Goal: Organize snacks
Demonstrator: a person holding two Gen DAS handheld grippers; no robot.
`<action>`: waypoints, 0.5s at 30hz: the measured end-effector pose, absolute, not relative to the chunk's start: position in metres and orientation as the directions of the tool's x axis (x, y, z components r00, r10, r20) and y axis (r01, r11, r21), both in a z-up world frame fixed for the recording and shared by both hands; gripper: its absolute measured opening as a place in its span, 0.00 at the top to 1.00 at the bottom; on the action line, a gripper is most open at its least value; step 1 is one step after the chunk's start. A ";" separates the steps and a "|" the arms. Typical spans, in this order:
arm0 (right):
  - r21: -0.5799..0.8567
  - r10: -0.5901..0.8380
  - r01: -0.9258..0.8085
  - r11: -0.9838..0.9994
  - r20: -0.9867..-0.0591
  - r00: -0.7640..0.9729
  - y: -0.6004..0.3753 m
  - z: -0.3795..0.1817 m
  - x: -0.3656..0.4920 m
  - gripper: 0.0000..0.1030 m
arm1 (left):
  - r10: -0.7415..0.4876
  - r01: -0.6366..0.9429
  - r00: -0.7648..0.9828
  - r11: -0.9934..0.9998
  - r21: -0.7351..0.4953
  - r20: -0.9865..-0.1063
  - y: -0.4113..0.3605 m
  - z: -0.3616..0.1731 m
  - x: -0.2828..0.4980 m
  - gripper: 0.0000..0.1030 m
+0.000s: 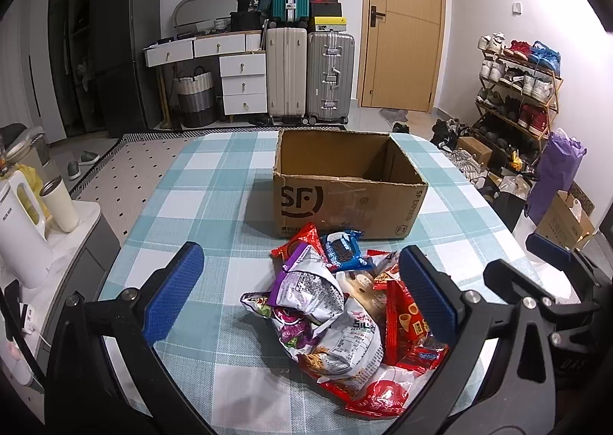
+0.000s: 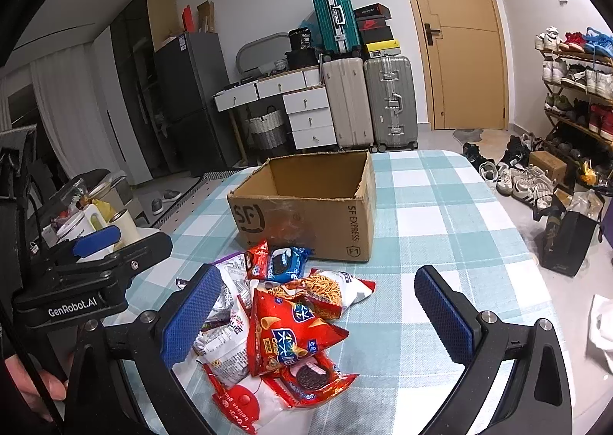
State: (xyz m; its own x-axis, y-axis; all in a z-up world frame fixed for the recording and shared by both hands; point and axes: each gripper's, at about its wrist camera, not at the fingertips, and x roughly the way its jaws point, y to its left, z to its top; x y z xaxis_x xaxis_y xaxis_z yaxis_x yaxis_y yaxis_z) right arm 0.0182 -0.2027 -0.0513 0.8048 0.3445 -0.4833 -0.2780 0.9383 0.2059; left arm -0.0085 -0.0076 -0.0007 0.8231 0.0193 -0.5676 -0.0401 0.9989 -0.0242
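Hovering over the checked tabletop (image 1: 214,182), both claws are spread wide and holding nothing. The left claw (image 1: 300,295) hangs above the near end of the snack pile (image 1: 337,312), blue pads either side of it, no contact that I can make out. The right claw (image 2: 318,320) sits over the same heap from the other side, its left pad low beside the white packets, though whether it brushes them is hard to say from this angle.

Now the snacks: a purple-and-white crinkled bag (image 1: 306,282) on the pile's left, a blue cookie pack (image 2: 285,262) at the far end, closest to the box. A red crisp bag (image 2: 291,327) lies across the middle, on top of a bag printed with thin fried sticks (image 2: 325,289). A red cookie pack (image 2: 312,381) sits at the near edge.

Just beyond the pile stands the open cardboard box (image 1: 345,205), flaps gone, SF logo facing us, and what shows of its inside looks bare. The blue cookie pack and a red packet (image 1: 302,239) lie right at its front wall.

Off the left side of the tabletop, a white kettle (image 1: 19,220) and a cream tumbler (image 1: 59,203) stand on a side cabinet.
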 end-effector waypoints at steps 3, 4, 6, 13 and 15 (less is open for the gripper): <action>0.207 0.353 -0.287 0.935 -0.490 0.797 -0.201 -0.055 0.018 0.00 | 0.022 -0.043 0.822 0.999 -0.024 -0.568 -0.007 -0.002 -0.008 0.01; 0.207 0.355 -0.290 0.934 -0.492 0.794 -0.200 -0.057 0.019 0.00 | 0.022 -0.044 0.823 0.999 -0.025 -0.568 -0.007 -0.003 -0.008 0.01; 0.210 0.362 -0.295 0.932 -0.497 0.789 -0.200 -0.060 0.020 0.00 | 0.025 -0.046 0.823 0.999 -0.023 -0.567 -0.006 -0.004 -0.007 0.01; 0.223 0.376 -0.303 0.926 -0.529 0.761 -0.197 -0.078 0.031 0.00 | 0.021 -0.051 0.820 0.998 -0.036 -0.573 0.000 -0.008 -0.003 0.01; 0.232 0.384 -0.306 0.923 -0.539 0.750 -0.196 -0.084 0.035 0.00 | 0.023 -0.054 0.820 0.998 -0.038 -0.572 0.003 -0.009 -0.002 0.01</action>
State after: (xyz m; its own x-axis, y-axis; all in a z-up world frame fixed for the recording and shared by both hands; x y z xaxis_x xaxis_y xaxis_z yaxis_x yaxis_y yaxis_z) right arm 0.0346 -0.1958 -0.0839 0.7497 0.3837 -0.5392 -0.3059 0.9234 0.2318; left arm -0.0021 0.0026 -0.0095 0.8198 0.0226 -0.5721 -0.0539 0.9978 -0.0378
